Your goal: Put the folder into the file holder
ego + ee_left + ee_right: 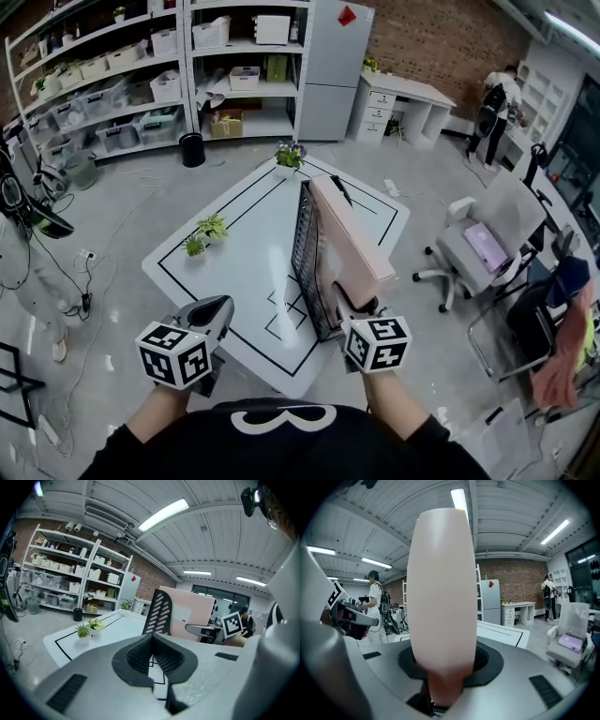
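The pink folder stands on edge over the white table, with my right gripper shut on its near end. It runs along the right side of the black mesh file holder; I cannot tell whether its lower edge is inside. In the right gripper view the folder rises straight out of the jaws. My left gripper is shut and empty at the table's near edge, left of the holder. In the left gripper view its tips point towards the holder and the folder.
Two small potted plants sit on the table's left side and a third one at its far corner. A grey office chair stands to the right. Shelves line the back wall, and a person stands far right.
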A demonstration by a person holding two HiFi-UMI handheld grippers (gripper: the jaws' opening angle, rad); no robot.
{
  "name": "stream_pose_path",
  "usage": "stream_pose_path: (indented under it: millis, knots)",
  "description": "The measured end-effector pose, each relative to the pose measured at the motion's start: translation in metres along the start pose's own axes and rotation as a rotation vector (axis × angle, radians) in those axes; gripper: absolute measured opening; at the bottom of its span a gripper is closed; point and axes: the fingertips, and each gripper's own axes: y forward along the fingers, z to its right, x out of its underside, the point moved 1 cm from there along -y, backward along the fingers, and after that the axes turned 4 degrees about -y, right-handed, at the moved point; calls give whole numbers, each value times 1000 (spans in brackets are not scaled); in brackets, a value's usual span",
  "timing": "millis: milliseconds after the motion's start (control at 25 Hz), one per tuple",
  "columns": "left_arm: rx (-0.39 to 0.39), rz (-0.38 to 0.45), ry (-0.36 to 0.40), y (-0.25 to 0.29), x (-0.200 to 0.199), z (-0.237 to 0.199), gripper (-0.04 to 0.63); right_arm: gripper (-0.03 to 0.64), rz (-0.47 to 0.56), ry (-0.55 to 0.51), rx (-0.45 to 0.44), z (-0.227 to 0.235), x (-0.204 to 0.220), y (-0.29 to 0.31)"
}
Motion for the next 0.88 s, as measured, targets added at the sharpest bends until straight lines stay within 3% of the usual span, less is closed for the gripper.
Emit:
stream_pose_path:
  millis: [320,560,880]
  knots:
    - [16,2,4,2,2,11,6,162,9,-25,-44,-6,0,-3]
    - [24,7,2,-9,7,27,6,259,20,-22,-70,-10,-1,-24]
    - [84,23,-11,-29,5,79,6,259,58,72,-181,-13,-22,-88]
